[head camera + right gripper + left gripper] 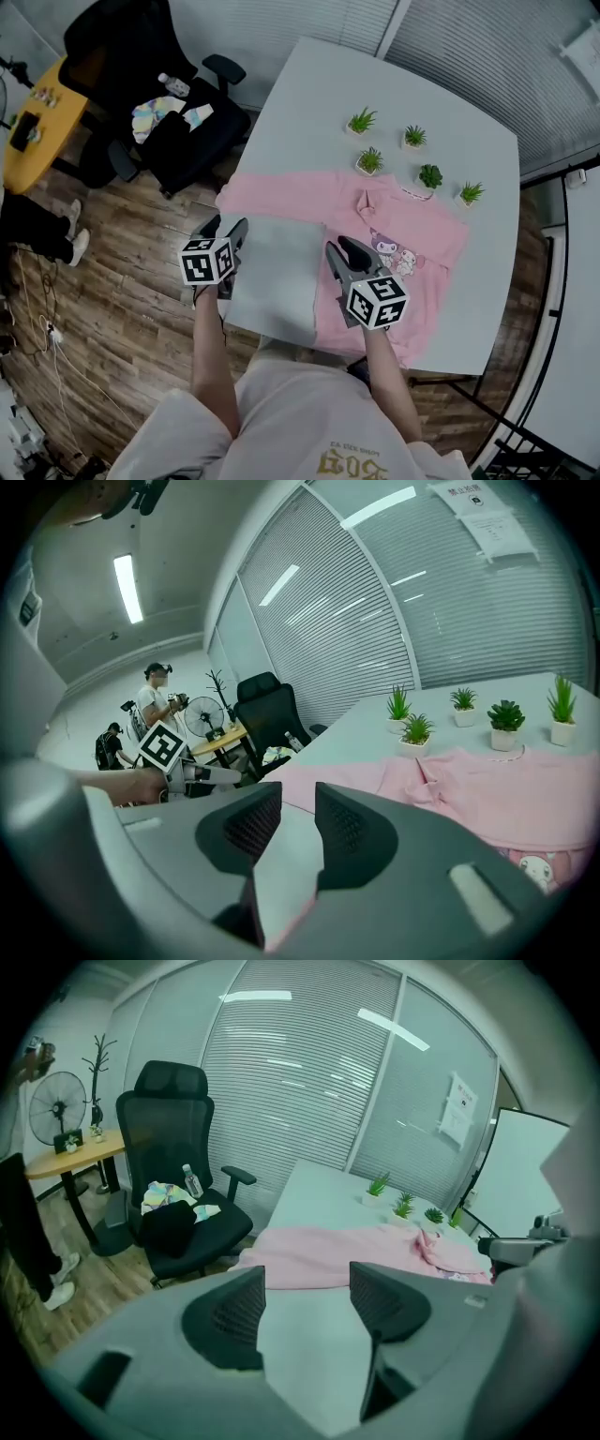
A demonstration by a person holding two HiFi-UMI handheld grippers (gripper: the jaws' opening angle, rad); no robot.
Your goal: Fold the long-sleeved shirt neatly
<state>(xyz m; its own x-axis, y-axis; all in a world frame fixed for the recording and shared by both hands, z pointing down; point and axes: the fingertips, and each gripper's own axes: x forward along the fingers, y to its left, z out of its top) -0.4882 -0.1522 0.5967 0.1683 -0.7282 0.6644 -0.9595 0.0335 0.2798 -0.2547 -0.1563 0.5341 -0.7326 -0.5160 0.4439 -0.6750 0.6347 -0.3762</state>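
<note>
A pink long-sleeved shirt with a cartoon print lies flat on the white table. One sleeve stretches out to the left. My left gripper hovers at the table's left edge, just short of that sleeve's end, open and empty; in the left gripper view the shirt lies beyond its jaws. My right gripper hangs over the shirt's near left edge. Its jaws stand apart with only table and a pink hem below them, and the shirt spreads to their right.
Several small potted plants stand along the shirt's far edge. A black office chair with clothes and a bottle on it sits left of the table, beside a yellow desk. People stand in the background.
</note>
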